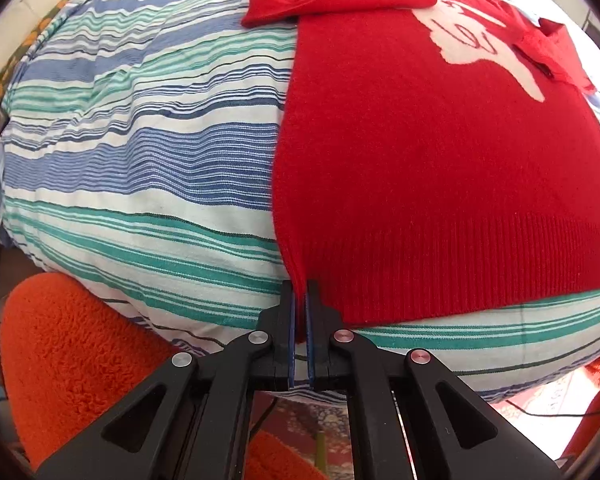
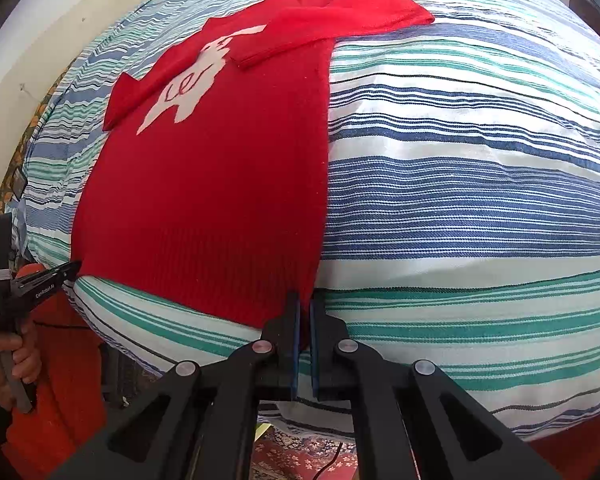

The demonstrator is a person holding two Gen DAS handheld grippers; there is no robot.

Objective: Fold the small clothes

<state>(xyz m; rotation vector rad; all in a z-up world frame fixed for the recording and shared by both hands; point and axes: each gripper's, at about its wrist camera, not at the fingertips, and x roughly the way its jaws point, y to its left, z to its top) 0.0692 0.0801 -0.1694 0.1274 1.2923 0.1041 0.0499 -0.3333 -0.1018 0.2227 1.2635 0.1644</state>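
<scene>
The left gripper [image 1: 300, 292] is clamped on the near left corner of a red knitted sweater [image 1: 440, 184], its blue pads pinching the ribbed hem. The right gripper [image 2: 305, 304] pinches the opposite hem corner likewise. The sweater lies flat on a puffy striped duvet [image 1: 140, 160], white motif [image 2: 192, 84] showing, sleeves [image 2: 332, 16] folded inward farther back.

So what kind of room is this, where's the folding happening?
Most likely a bedroom at home: a red sweater lies on a bed with a striped sheet, and a patterned rug covers the floor below.
</scene>
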